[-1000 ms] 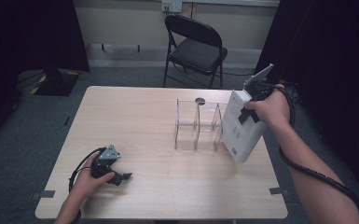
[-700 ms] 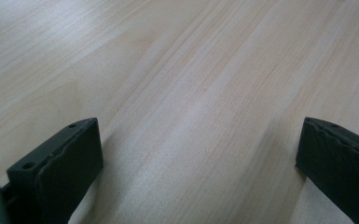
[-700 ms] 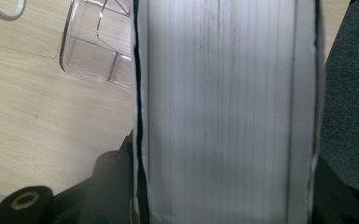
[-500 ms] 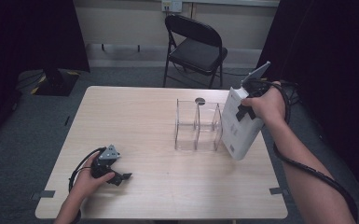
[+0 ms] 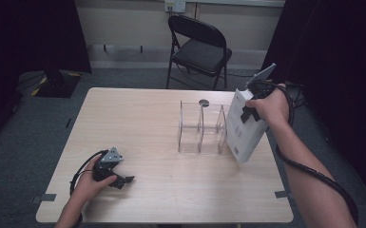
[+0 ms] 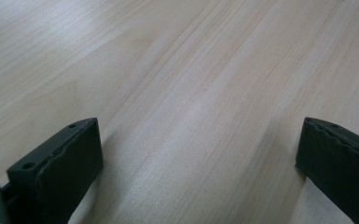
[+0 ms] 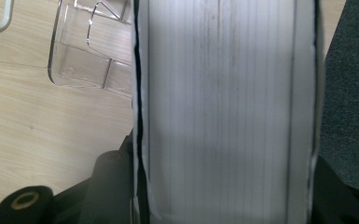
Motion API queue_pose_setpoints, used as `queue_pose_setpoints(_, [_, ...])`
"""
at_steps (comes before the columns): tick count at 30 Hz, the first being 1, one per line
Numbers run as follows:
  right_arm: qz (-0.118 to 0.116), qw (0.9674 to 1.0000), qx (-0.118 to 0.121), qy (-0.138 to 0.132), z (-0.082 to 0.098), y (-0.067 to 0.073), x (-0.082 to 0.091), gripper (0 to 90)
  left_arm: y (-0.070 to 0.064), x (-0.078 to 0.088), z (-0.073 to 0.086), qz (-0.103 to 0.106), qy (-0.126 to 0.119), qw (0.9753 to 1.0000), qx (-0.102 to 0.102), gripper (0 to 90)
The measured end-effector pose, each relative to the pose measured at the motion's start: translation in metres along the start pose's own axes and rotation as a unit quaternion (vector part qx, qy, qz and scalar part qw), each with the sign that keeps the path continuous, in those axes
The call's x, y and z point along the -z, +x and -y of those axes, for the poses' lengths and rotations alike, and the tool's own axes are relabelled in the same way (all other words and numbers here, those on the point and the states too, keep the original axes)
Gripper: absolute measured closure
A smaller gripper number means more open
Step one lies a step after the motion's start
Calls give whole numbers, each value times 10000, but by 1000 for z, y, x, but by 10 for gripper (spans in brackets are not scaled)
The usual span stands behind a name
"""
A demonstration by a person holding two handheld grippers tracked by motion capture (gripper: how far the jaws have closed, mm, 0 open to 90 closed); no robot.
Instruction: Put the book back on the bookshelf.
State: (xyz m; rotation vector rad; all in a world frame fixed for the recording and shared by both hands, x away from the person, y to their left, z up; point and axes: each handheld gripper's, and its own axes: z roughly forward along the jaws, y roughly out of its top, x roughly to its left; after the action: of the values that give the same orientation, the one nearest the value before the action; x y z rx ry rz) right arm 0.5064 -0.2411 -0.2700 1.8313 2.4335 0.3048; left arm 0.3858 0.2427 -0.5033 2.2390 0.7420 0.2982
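The right gripper has its jaws clamped on a thick white book, one pad on each cover — in the right gripper view the page edges run straight up between the two black jaws. The book hangs below and a little toward the person from that gripper, tilted, its long side running down and slightly outward, its lower corner close over the table near the right edge.

The clear plastic rack stands just beside the book, on the side toward the table's middle; its nearest slot is right next to the book's spine side. From the look of it, the coming move turns on this: the book must go sideways toward the rack and come upright so its long side lines up with a slot. The right hand is plainly the nearer one.

The left gripper rests on the table well away from the rack, jaws spread wide with nothing but bare wood between them — too far off to help.
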Motion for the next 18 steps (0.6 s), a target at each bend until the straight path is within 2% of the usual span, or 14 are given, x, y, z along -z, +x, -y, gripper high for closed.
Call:
queue_pose_setpoints(11, [40, 9999, -107, -73, -7, 1, -4, 531, 0, 0, 0, 0, 1, 10000, -2, 0])
queue_pose_setpoints(18, [86, 9999, -99, -18, -10, 3, -7, 531, 0, 0, 0, 0, 0, 10000, -3, 0])
